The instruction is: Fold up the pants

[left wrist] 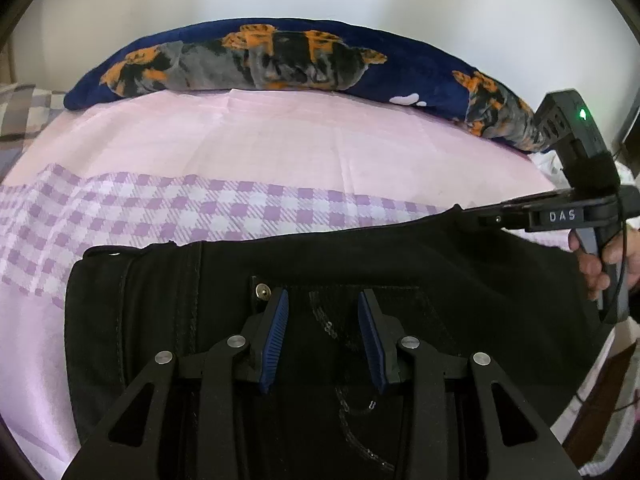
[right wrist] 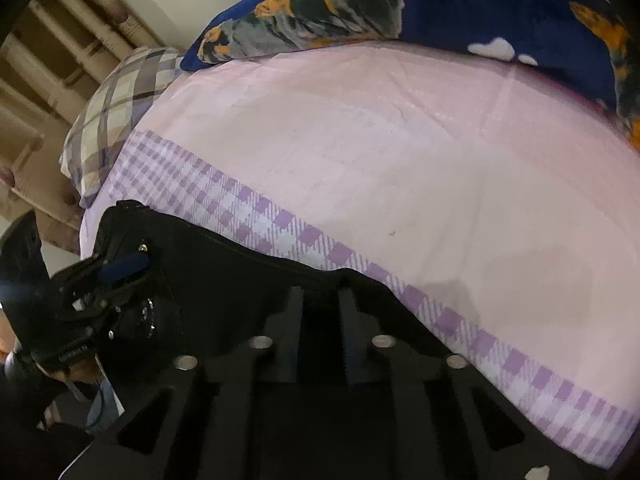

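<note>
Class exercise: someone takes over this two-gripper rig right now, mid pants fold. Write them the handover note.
Left gripper: open, over the waist of the black pants, holding nothing.
Right gripper: at the pants' far right edge; jaws seem closed on the fabric, but I cannot confirm it.
Pants lie on the pink-and-lilac sheet, near the bed's front edge; blue blanket behind.
Done: pants laid out, possibly one fold.
Left: finish folding.
</note>
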A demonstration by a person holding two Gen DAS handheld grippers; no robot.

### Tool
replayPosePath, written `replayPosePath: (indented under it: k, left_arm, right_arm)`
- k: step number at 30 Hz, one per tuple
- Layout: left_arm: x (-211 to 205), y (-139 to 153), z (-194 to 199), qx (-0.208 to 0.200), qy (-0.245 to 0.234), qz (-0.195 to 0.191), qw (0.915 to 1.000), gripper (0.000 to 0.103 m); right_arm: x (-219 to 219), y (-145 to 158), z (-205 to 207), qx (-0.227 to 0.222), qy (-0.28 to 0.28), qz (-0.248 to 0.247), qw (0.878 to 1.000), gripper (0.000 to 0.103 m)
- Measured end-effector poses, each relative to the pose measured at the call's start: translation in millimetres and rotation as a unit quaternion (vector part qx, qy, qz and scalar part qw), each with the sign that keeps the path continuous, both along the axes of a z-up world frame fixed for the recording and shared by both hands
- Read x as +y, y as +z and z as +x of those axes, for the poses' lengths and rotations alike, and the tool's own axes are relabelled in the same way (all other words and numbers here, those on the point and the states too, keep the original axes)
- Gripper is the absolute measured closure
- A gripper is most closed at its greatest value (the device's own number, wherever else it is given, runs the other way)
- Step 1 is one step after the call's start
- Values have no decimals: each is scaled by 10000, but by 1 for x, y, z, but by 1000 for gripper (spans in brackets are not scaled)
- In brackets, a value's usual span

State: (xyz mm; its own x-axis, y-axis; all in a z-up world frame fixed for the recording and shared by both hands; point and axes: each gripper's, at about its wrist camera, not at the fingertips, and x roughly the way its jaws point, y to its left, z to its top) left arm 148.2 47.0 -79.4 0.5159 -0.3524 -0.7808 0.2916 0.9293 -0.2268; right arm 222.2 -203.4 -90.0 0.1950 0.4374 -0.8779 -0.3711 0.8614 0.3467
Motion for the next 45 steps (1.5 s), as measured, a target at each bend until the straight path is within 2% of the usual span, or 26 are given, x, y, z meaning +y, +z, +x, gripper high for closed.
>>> replayPosePath:
  k: [4, 6, 8, 11, 14, 15, 18, 20, 24, 31, 36, 37, 43, 45]
  left_arm:
    - [3, 1, 4, 2, 18, -71, 10000, 65]
    - [4, -2, 6, 11, 37, -70, 10000, 65]
    - [5, -4, 6, -1, 68, -7, 10000, 70]
    - [6, -7, 6, -33, 27, 28, 10000, 71]
    - [3, -6, 6, -13, 12, 119, 9999, 71]
    - [2, -4, 6, -11, 3, 188, 9998, 71]
    - [-4, 5, -1, -80, -1, 334, 9994, 68]
    - [-6, 10, -11, -170, -47, 335, 9993, 62]
    - [-9, 6, -25, -120, -197, 448, 9987, 61]
    - [-9, -1, -30, -132, -101, 615, 9980, 61]
    - [-21, 1, -33, -164, 37, 899, 9958, 60]
    - [-24, 2, -34, -171, 21, 902, 9958, 59]
    - [-65, 21, -50, -312, -516, 690, 9958, 58]
    - [-85, 25, -54, -324, -766, 607, 9947, 56]
  right_arm:
    - [-2, 5, 1, -195, -213, -34, 9996, 95]
    - [2, -2, 3, -277, -338, -215, 9988, 95]
    - [1, -11, 7, -270, -572, -190, 9978, 95]
    - [0, -13, 8, -294, -658, -184, 9972, 94]
    - [4, -8, 4, -410, -687, -343, 9962, 82]
    - [2, -5, 2, -422, -793, -341, 9954, 72]
    - [-15, 13, -12, -654, -1175, -96, 9909, 70]
    - [-30, 25, -28, -837, -1429, -92, 9861, 68]
    - [-68, 27, -58, -764, -1954, 124, 9777, 68]
    - [-160, 8, -112, -468, -3085, 12, 9501, 67]
    - [-229, 2, -162, -325, -3896, 45, 9204, 70]
    - [-241, 2, -171, -309, -4056, -76, 9135, 71]
    - [-299, 9, -235, -273, -4753, -393, 8785, 70]
    - [-320, 14, -264, -267, -5080, -299, 8604, 68]
